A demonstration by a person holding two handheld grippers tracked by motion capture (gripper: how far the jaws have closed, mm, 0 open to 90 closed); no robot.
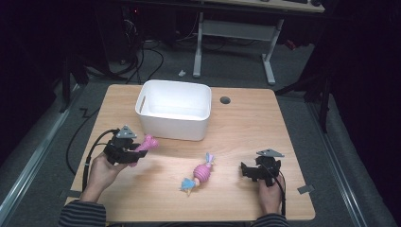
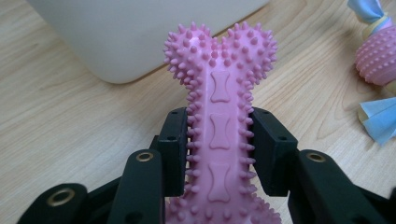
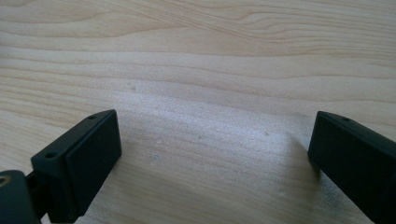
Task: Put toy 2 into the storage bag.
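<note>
A pink spiky bone-shaped toy [image 2: 219,107] is clamped by its shaft between the pads of my left gripper [image 2: 219,149]. In the high view that left gripper [image 1: 135,152] is held just above the table's left part, the bone [image 1: 146,144] pointing toward the white bin [image 1: 174,109]. Mid-table lies a pink ribbed toy with blue and yellow tassel ends [image 1: 201,173]; it is also at the right edge of the left gripper view as the pink ribbed toy [image 2: 378,56]. My right gripper [image 1: 246,171] sits at the table's right, open; its jaws [image 3: 210,158] stand wide over bare wood.
The white bin stands at the back centre of the wooden table [image 1: 246,123], its wall close ahead of the bone tip. A round cable hole [image 1: 225,100] is right of the bin. Beyond the table a desk frame [image 1: 234,42] stands on grey floor.
</note>
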